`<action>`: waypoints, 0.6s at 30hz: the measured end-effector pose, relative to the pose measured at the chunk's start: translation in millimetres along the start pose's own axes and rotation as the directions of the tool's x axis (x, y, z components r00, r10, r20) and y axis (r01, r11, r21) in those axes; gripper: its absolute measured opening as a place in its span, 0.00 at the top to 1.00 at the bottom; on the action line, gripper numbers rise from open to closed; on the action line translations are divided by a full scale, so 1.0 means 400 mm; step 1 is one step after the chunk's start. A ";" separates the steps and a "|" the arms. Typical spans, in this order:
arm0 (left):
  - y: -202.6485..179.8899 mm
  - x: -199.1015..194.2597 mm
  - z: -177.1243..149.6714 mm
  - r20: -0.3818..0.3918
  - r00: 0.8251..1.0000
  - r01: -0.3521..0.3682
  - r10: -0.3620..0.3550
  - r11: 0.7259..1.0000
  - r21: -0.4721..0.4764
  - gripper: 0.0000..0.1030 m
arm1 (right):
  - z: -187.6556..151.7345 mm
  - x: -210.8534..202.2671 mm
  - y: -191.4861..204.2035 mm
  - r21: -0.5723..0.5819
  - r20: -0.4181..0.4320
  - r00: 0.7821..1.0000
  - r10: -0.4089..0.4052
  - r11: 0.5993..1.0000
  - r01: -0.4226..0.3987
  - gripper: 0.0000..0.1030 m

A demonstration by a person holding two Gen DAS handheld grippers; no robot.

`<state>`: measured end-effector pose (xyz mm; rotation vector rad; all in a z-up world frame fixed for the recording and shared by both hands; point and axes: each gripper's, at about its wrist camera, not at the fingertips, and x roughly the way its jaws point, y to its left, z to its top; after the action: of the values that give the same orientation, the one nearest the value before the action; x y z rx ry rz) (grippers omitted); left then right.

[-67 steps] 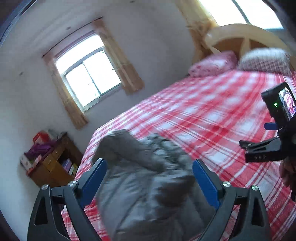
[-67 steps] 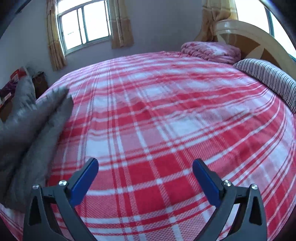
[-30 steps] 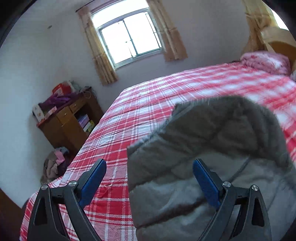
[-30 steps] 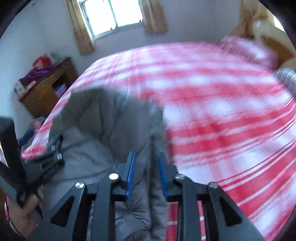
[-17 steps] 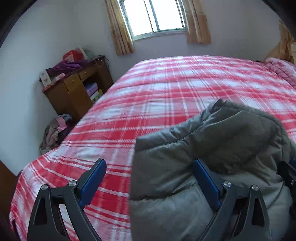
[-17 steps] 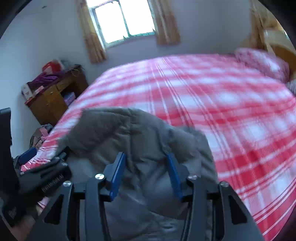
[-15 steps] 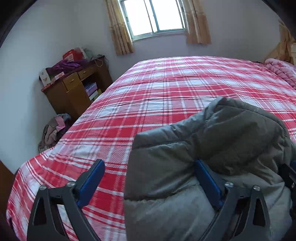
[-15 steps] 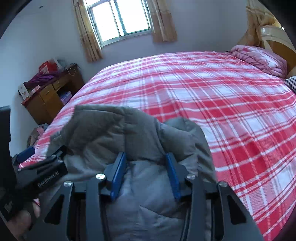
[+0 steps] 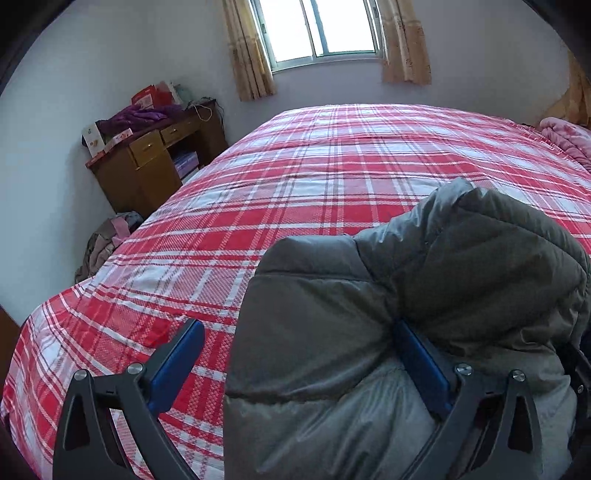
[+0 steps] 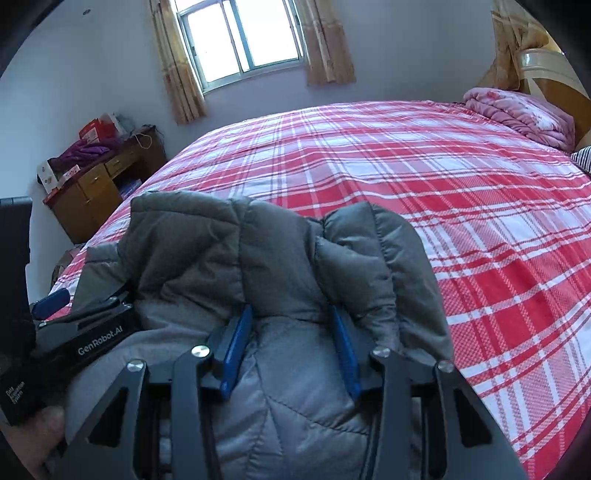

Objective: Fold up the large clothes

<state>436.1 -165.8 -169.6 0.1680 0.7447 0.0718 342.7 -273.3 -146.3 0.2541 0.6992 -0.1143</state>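
Lying bunched at the near edge of the bed (image 9: 332, 177), the grey padded jacket (image 9: 332, 332) fills the foreground of both wrist views, its quilted bulk folded over on itself on the red-and-white plaid cover. From the left wrist view, the left gripper (image 9: 299, 350) has its fingers (image 9: 177, 354) spread wide, having just been opening; the jacket's edge lies between them, the one blue pad clear over the plaid while the other is tucked against a fold of the fabric, with no squeeze on the cloth. From the right wrist view, the right gripper (image 10: 291, 343) stands with its fingers (image 10: 236, 347) partly apart, a thick hump of the jacket (image 10: 280, 258) bulging between the two blue pads; they have opened over the last second, and whether the pads press on the padding cannot be told for sure. At the left edge of that view the black body of the left gripper (image 10: 85, 332) shows, held in a hand (image 10: 40, 439) at the bottom corner. Beyond the jacket the plaid cover runs smooth to the far side. A folded pink blanket (image 10: 521, 114) sits at the head end by the wooden headboard (image 10: 554, 81). Left of the bed stands a wooden cabinet (image 9: 147, 166) with purple cloth and boxes on top, and a heap of clothes (image 9: 107, 240) lies on the floor beside it. On the far wall a window (image 9: 321, 29) glows between tan curtains (image 9: 247, 55).
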 end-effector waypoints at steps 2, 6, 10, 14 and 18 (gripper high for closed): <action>-0.003 0.003 -0.003 -0.008 1.000 -0.002 0.002 1.000 0.001 0.01 | -0.003 0.006 0.002 0.000 -0.005 1.000 -0.002 1.000 0.002 0.54; -0.006 0.009 -0.004 -0.014 1.000 -0.005 0.005 1.000 0.004 0.01 | -0.007 0.016 -0.002 0.008 -0.020 1.000 0.000 1.000 0.000 0.54; -0.007 0.020 -0.002 -0.031 1.000 -0.005 0.006 1.000 0.010 0.01 | -0.010 0.023 0.002 0.007 -0.031 0.999 -0.009 1.000 0.010 0.54; -0.008 0.028 -0.003 -0.045 0.999 0.000 0.001 1.000 0.013 0.01 | -0.012 0.029 0.007 0.000 -0.041 0.999 -0.027 1.000 0.027 0.54; -0.003 0.038 -0.003 -0.057 0.998 0.008 -0.007 1.000 0.011 0.01 | -0.014 0.034 0.010 -0.008 -0.049 0.998 -0.042 0.999 0.042 0.54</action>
<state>446.4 -164.9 -180.7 0.1747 0.8030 0.0656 350.2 -268.3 -158.4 0.2364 0.7536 -0.1458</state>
